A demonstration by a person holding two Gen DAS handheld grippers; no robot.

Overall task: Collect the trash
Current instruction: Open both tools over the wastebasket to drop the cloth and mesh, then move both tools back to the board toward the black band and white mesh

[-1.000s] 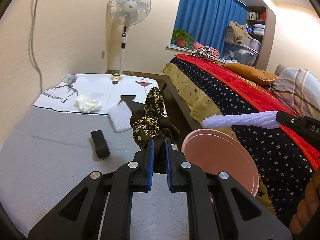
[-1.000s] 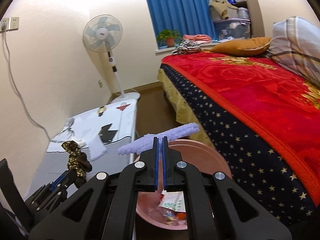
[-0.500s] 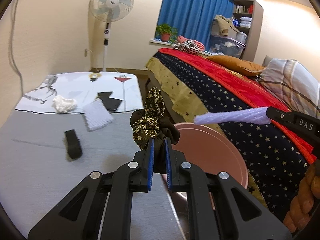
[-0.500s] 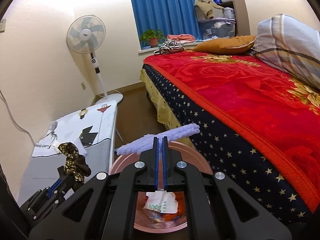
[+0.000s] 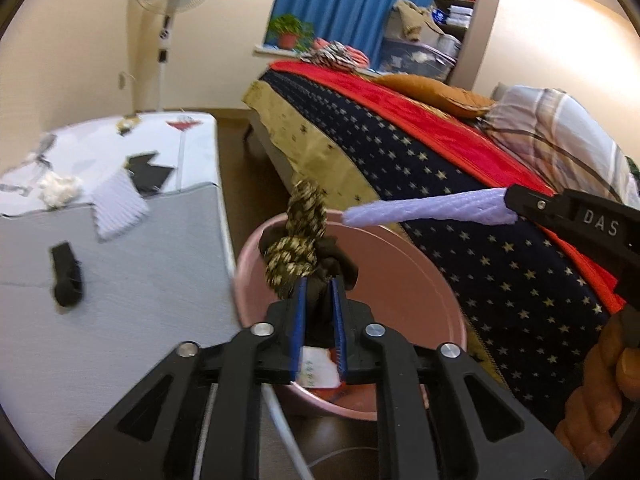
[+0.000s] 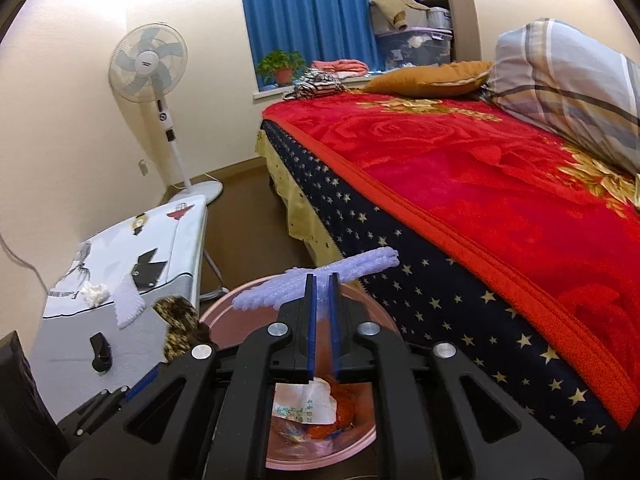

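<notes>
Both claws now over round pink plastic bin [image 5: 400,280], jaws just opening: left claw [image 5: 318,304] loosely around soft, light leopard-print cloth wad [image 5: 298,246]; right claw [image 6: 322,300] releasing light lavender foam strip [image 6: 320,278].

Cloth, foam and plastic

Smooth pink plastic bin [image 6: 384,316]; bumpy lilac foam sheet [image 6: 320,278]; leopard-print cloth scrap [image 5: 298,240]; plush red blanket [image 6: 480,168]; matt black claws.
</notes>
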